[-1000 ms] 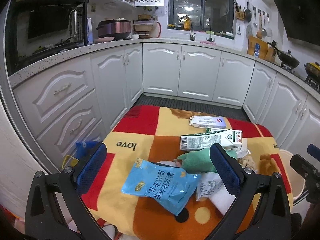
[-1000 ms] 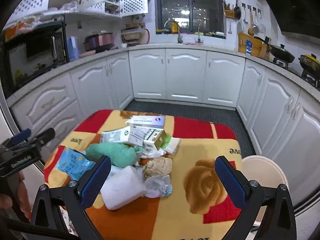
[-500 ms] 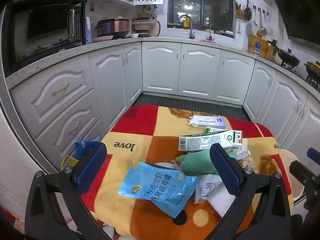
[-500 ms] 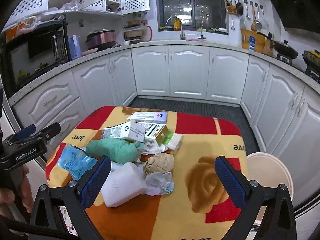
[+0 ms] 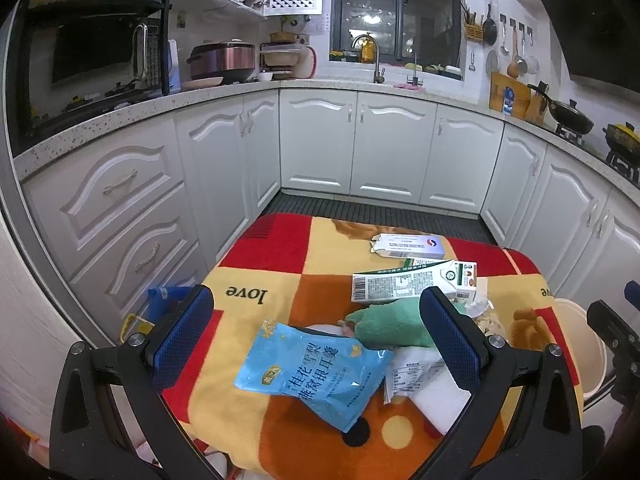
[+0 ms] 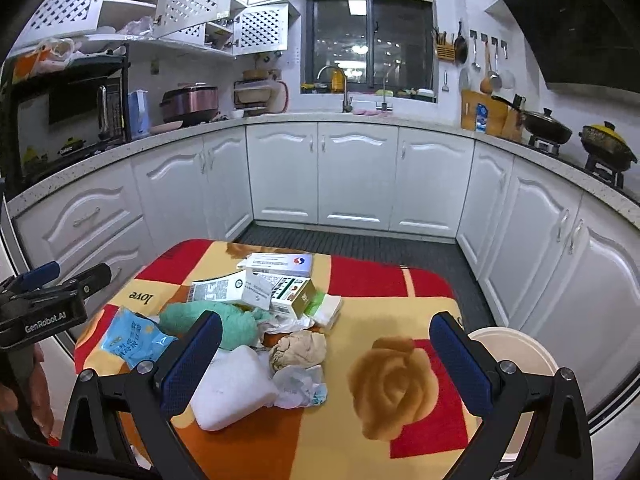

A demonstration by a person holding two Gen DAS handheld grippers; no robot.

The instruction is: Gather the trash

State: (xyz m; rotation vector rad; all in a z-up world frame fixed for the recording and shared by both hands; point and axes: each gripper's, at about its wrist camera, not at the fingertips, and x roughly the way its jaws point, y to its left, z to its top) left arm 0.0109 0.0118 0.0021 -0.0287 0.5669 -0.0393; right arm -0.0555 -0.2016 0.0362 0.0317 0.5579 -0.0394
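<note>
From the left wrist view, the left gripper (image 5: 316, 340) hung with its blue-padded jaws spread wide and empty above a checked blanket (image 5: 280, 264) covering a small table. A blue snack pouch (image 5: 310, 368) lay between the jaws, with a crumpled green cloth (image 5: 388, 326) just beyond it. A flattened milk carton (image 5: 404, 286) and a white medicine box (image 5: 408, 245) lay farther off.

From the right wrist view, the right gripper (image 6: 326, 364) was likewise spread wide, holding nothing. Between its jaws lay a white plastic packet (image 6: 232, 388), a brown paper wad (image 6: 298, 348) and a crumpled white wrapper (image 6: 300, 386), all touching in one heap. A white bin (image 6: 520, 346) stood just beside the table's right edge.
</note>
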